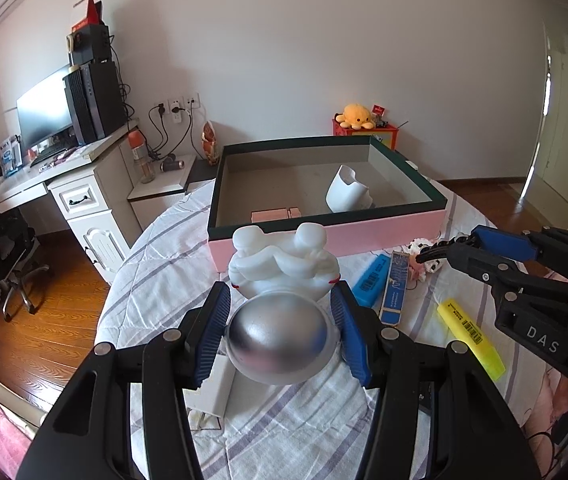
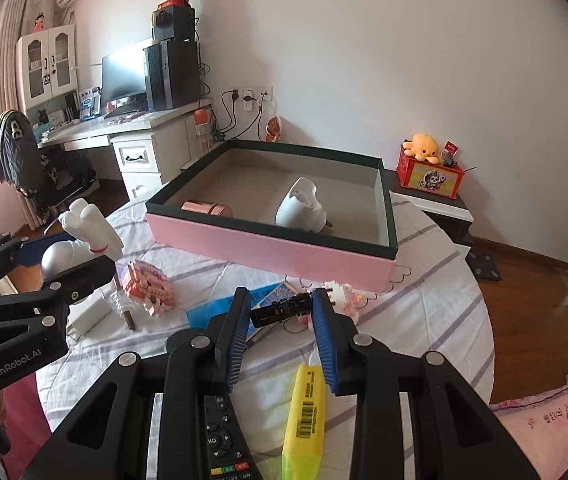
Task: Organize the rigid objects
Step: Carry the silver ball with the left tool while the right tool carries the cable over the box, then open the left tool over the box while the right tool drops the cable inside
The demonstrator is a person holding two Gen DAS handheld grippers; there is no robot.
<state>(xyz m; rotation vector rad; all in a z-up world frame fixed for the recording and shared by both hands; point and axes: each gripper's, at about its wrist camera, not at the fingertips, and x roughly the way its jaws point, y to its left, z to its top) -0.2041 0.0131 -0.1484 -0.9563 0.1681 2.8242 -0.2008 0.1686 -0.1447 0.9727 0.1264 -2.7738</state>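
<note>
Two hand-held grippers hang over a round table draped in a white, purple-striped cloth (image 2: 423,280). The left gripper (image 1: 282,312) is clamped on a white figurine with a silver dome base (image 1: 282,280) — its blue pads press on the base from both sides, and the piece is held clear of the cloth near the table's left edge. The right gripper (image 2: 282,312) grips a small black object (image 2: 280,309) between its fingertips, jaws set narrow, above the middle of the table; what the object is cannot be told.

Towards the table's far edge sits a shallow pink box with a dark rim (image 2: 268,248). Inside it lie a white cup-shaped piece (image 2: 297,204), tipped on its side near the middle, and a small pink box (image 2: 208,208) by the left wall.

On the cloth in front of the box — a blue highlighter (image 1: 371,280), a narrow blue-and-gold packet (image 1: 395,288), a yellow highlighter (image 2: 305,412), a black remote control (image 2: 224,440) at the near edge, and a pink brick-built model (image 2: 148,286) to the left.
</note>
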